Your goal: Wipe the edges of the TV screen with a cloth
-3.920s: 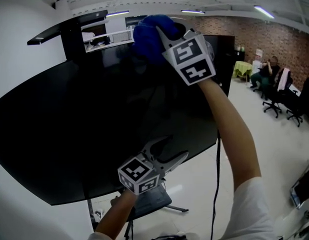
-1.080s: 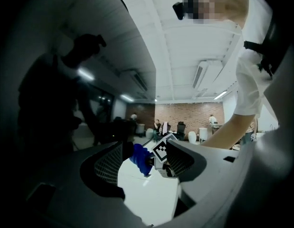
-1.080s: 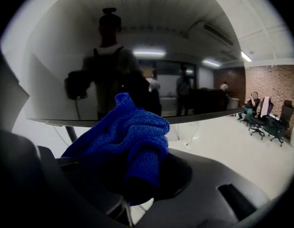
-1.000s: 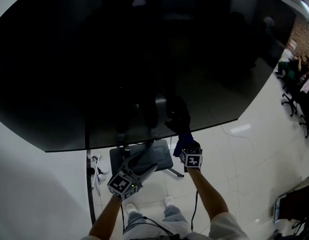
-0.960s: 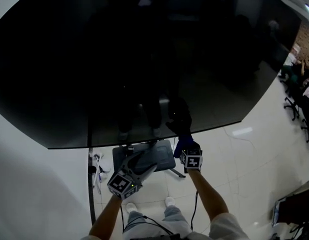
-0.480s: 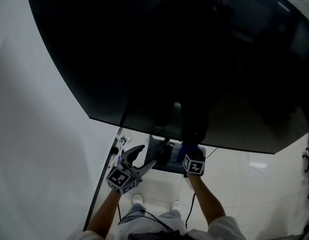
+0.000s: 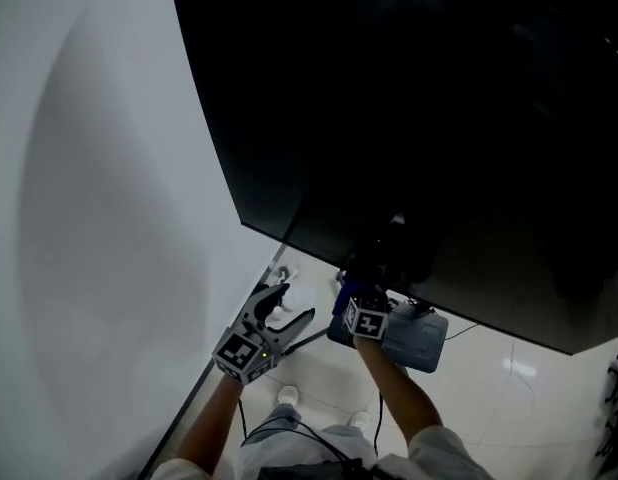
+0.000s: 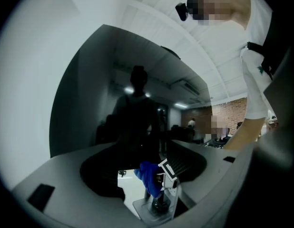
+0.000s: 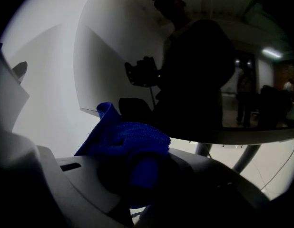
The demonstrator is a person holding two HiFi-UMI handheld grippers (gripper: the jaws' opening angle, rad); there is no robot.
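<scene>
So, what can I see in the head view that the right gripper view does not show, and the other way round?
Only the head view shows the left gripper, open and empty, and the grey base plate of the stand on the floor. Only the right gripper view shows from close how the right gripper is shut on the blue cloth. Both show the cloth, the dark TV screen with its lower edge, and the white wall.
</scene>
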